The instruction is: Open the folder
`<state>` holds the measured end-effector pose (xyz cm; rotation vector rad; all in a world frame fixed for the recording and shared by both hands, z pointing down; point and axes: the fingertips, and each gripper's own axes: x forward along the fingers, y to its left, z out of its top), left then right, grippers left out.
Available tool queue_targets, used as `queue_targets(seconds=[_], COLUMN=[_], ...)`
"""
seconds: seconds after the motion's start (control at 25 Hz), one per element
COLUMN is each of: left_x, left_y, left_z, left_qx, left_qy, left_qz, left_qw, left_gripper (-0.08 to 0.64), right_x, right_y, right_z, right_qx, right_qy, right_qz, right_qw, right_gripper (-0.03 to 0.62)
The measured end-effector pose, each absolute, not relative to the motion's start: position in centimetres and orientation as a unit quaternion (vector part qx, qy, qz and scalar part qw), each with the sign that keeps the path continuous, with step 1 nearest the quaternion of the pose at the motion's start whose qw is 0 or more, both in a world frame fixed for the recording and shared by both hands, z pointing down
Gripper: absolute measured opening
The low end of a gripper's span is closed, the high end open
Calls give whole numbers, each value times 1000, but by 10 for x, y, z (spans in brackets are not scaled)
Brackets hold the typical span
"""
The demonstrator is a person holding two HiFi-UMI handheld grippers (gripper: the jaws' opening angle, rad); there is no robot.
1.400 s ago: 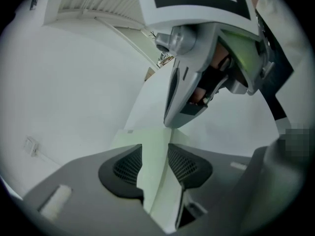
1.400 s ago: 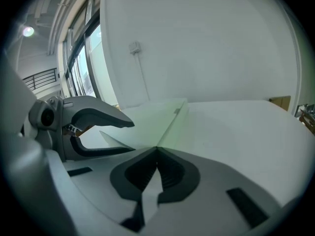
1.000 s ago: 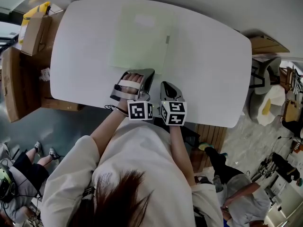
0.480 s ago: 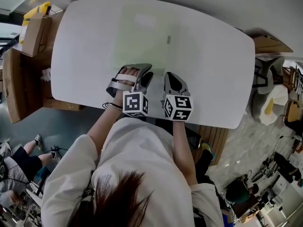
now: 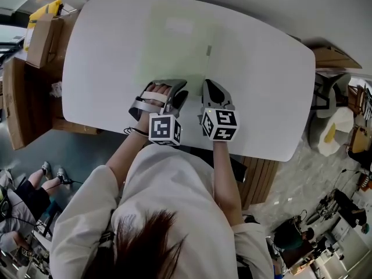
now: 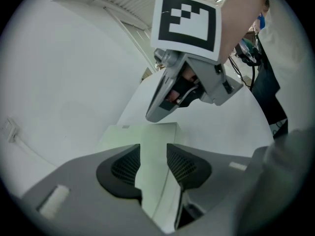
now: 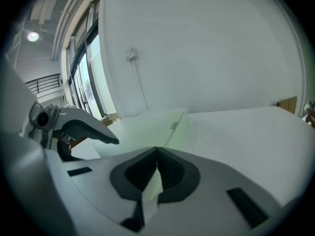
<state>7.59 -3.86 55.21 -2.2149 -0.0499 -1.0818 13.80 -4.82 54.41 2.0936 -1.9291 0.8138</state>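
While the folder (image 5: 174, 45) lies flat on the desk (image 5: 267, 97), both claws sit at its near edge. Head view hides the pads. In the gripper views we see the left claw (image 6: 153, 157) just opened wide, folder edge in the gap, unpinched, and the right claw (image 7: 157, 167) clamped on a thin folder leaf.

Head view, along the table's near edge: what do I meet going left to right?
cardboard box → left gripper, its jaws having just been opening, with an edge of the folder between them → right gripper
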Motion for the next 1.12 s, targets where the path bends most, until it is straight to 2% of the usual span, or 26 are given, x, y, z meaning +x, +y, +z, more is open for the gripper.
queue_targets(seconds=[0.4, 0.68, 0.92, 1.12], left_x=[62, 56, 44, 46], left_y=[-43, -43, -57, -60], left_z=[552, 552, 552, 550], left_qx=[-843, -813, -811, -803], left_qy=[-19, -16, 13, 47], left_qz=[-428, -424, -430, -430], left_qw=[324, 398, 397, 411], left_gripper=[155, 179, 182, 219], right_x=[143, 140, 141, 140], right_y=[-66, -66, -68, -68], right_z=[552, 551, 551, 552], right_qx=[685, 675, 670, 669], right_qy=[-671, -682, -686, -687], right_qz=[266, 245, 241, 239], right_qw=[97, 137, 153, 154], right_gripper=[6, 6, 6, 6])
